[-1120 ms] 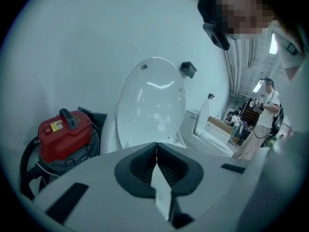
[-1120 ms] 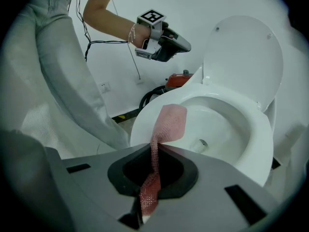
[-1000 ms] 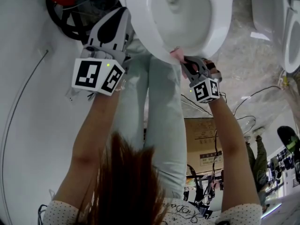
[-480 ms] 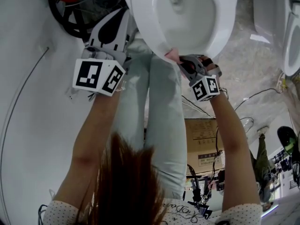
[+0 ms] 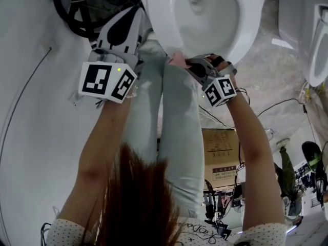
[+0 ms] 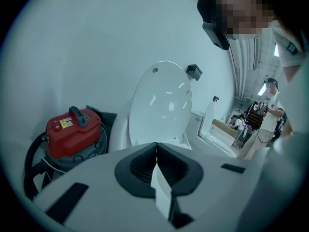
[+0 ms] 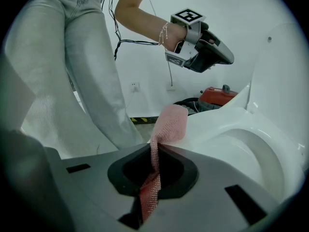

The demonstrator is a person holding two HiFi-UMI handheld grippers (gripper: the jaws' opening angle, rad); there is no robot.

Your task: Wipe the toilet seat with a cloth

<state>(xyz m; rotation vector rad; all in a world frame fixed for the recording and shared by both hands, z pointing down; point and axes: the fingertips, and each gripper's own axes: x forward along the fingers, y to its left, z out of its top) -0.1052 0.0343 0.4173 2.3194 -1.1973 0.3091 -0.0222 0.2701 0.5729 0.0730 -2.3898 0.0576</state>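
The white toilet seat (image 5: 246, 32) rings the bowl at the top of the head view. A pink mesh cloth (image 7: 169, 122) lies pressed on the seat's front rim (image 7: 217, 124), pinched in my right gripper (image 7: 155, 151), which is shut on it. In the head view the cloth (image 5: 178, 60) shows at the rim's near-left edge, just ahead of the right gripper (image 5: 192, 65). My left gripper (image 5: 120, 32) hovers left of the bowl, off the seat, shut with nothing between its jaws (image 6: 156, 151). The raised lid (image 6: 161, 105) stands ahead of it.
A red vacuum cleaner (image 6: 72, 134) with a black hose (image 5: 69, 19) sits on the floor left of the toilet. The person's legs in pale jeans (image 5: 174, 122) stand right at the bowl's front. Another white toilet (image 5: 318, 40) is at the right; cables (image 5: 271, 106) trail on the floor.
My right gripper has slid the pink cloth leftward along the seat's front rim. The left gripper has barely moved.
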